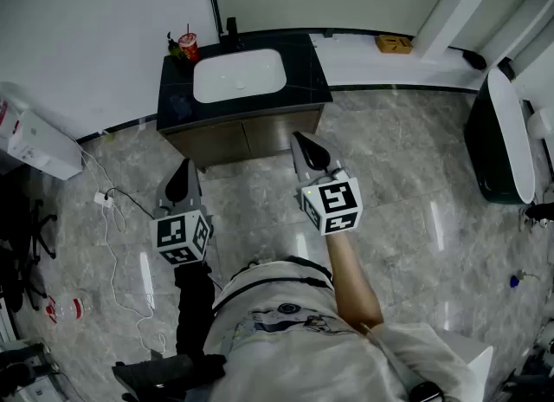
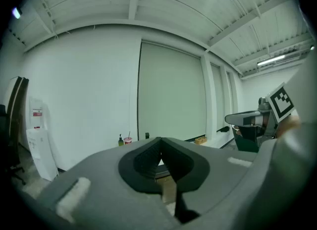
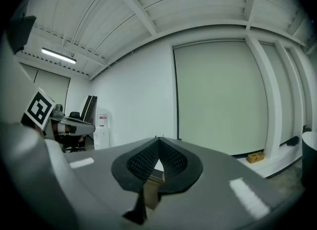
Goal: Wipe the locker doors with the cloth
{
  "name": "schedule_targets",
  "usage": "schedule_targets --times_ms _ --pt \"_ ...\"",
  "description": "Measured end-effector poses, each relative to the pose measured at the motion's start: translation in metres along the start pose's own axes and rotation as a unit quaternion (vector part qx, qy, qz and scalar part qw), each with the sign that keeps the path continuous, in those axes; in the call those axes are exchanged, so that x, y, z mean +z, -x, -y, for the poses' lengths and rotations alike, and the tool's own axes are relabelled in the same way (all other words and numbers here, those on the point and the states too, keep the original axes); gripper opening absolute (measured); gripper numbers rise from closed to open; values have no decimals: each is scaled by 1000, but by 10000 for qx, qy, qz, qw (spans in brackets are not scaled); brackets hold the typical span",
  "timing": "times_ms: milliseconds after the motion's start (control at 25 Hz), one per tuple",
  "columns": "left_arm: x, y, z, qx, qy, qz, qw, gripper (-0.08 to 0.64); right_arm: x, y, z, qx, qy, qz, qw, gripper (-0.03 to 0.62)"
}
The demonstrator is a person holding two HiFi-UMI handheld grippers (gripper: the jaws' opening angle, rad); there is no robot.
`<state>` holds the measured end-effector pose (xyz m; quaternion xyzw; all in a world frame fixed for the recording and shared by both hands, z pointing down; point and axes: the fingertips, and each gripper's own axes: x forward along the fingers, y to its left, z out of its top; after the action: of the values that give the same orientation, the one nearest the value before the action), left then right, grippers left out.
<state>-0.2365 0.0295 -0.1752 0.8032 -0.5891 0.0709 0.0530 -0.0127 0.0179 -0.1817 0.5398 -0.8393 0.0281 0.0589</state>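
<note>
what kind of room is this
Likely a bathroom mock-up in a bare, white-walled studio space. A vanity cabinet with a white basin stands against the wall, a freestanding tub sits at the right, and there is a marble-look tiled floor.

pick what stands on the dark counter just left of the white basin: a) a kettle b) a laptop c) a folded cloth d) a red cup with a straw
d: the head view shows a red cup with a straw on the counter at the back left of the basin, beside a small bottle.
</note>
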Motion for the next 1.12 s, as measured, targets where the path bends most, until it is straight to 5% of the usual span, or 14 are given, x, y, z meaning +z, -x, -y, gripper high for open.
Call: schedule_targets --times_ms 1120 --pt "5 -3 21 -121 -100 4 9999 0 2 14 14 -36 -147 156 9998 5"
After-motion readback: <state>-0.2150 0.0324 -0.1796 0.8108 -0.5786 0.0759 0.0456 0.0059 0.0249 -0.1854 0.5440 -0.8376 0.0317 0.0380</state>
